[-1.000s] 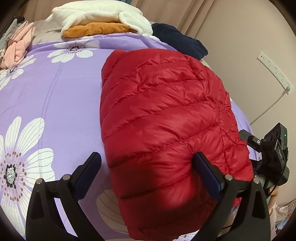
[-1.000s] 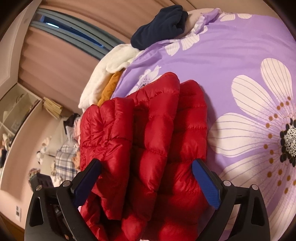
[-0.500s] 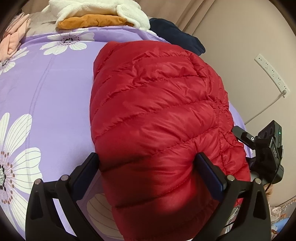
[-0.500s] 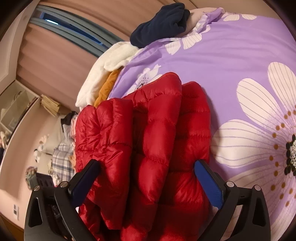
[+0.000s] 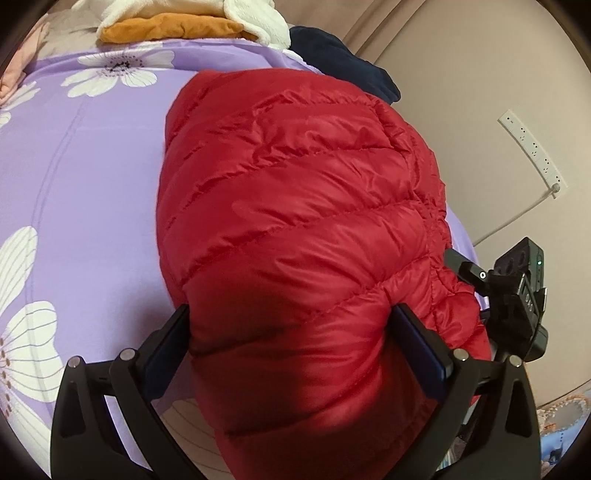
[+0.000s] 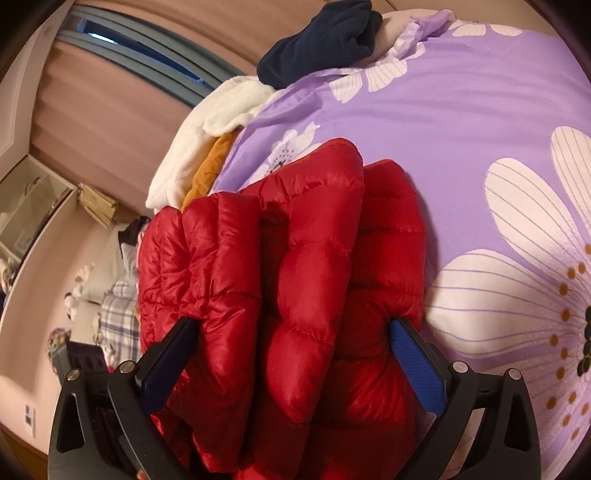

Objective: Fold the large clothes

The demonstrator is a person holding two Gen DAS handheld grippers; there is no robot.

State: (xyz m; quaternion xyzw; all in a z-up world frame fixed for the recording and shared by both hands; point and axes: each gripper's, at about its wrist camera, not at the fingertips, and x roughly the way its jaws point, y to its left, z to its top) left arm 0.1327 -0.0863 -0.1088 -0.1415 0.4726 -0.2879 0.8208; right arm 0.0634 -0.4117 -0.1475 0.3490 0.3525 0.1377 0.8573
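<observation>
I am working over the purple bedsheet printed with big white flowers (image 5: 92,177), which is filling most of both views. On it, toward the right edge of the bed, the puffy red quilted down jacket (image 5: 295,206) is lying already doubled into a thick bundle; in the right wrist view I am seeing several stacked layers (image 6: 288,266) of it.

My left gripper (image 5: 291,354) is straddling the near end of the bundle, its jaws spread wide with both pads pressing into the padding. My right gripper (image 6: 291,362) is doing the same from the right side, jaws equally wide and squeezing the stacked layers between them.

The risk I am judging: the shell looks slick and the filling springy, so if I am lifting or carrying with only this wide squeeze, the inner layers may be sliding out and the fold puffing open. The bundle is also sitting close to the bed's right edge, so a loose layer could be spilling over the side.

At the far end, a cream fleece garment on top of an orange one (image 5: 170,31) and a dark navy garment (image 5: 332,55) are lying well apart from the jacket, though pushing it far could be crowding them. On the wall to the right, a white power strip (image 5: 532,151) is hanging well clear.
</observation>
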